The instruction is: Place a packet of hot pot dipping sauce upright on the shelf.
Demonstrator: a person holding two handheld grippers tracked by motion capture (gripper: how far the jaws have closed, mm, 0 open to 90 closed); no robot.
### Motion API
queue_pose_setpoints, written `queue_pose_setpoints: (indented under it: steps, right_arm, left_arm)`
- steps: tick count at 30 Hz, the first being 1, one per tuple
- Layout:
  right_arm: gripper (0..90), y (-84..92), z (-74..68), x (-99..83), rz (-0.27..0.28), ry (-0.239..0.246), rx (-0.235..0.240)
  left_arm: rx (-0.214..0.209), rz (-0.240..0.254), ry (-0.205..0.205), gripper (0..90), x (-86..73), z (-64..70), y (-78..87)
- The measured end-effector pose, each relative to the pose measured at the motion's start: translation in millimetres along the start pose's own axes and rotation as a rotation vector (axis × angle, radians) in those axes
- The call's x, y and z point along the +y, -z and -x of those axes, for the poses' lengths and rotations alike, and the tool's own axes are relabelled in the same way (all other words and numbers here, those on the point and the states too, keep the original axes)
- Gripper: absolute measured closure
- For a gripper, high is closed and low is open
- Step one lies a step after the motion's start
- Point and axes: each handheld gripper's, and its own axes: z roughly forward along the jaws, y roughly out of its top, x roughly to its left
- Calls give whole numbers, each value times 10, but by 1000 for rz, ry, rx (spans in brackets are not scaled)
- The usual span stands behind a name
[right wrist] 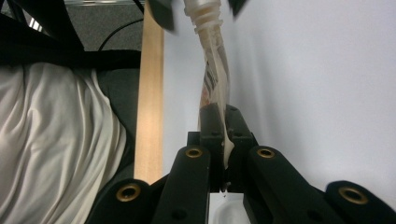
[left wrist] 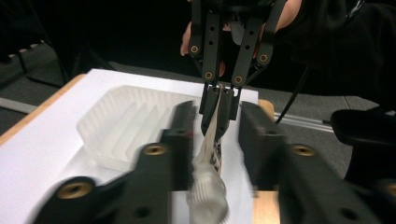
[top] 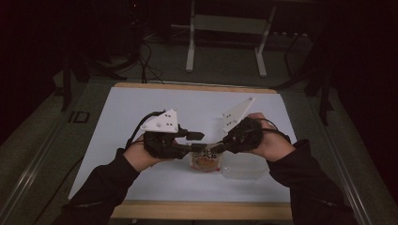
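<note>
Right tongs (right wrist: 219,135) pinch the flat tail of a soft squeeze pouch (right wrist: 214,79); left tongs (left wrist: 205,154), spread, flank its ribbed cap (left wrist: 205,191), the stiffer hold; pouch hangs over the table (top: 141,108), beside a clear tray (top: 244,171); light, pliable, probably slippery.

Dark room; grey floor (top: 225,65); white metal stand (top: 225,28) behind a wood-edged white table (top: 141,103).

pouch (top: 205,159) on table (top: 141,108) | clear tray (top: 244,167) just right of pouch | both near front edge
</note>
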Motion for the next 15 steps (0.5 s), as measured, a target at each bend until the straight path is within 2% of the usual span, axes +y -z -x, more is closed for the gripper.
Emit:
queue_pose_setpoints:
  steps: [6, 8, 9, 12, 14, 15]
  right_arm:
    - [899, 140, 57, 15, 24, 10, -5]
    - [899, 197, 73, 24, 34, 20, -23]
    - [899, 228, 85, 25, 43, 27, -28]
    - [899, 326, 122, 30, 59, 46, -61]
    - [899, 382, 149, 33, 65, 71, -97]
    - [899, 410, 169, 32, 67, 68, -106]
  left_arm:
    - [24, 23, 19, 543, -45, -24, 162]
    - [22, 26, 33, 503, -82, -37, 212]
    - [35, 22, 35, 483, -102, -37, 235]
    - [27, 29, 57, 414, -182, -53, 290]
    - [25, 27, 71, 356, -250, -54, 310]
    - [29, 26, 74, 339, -291, -52, 316]
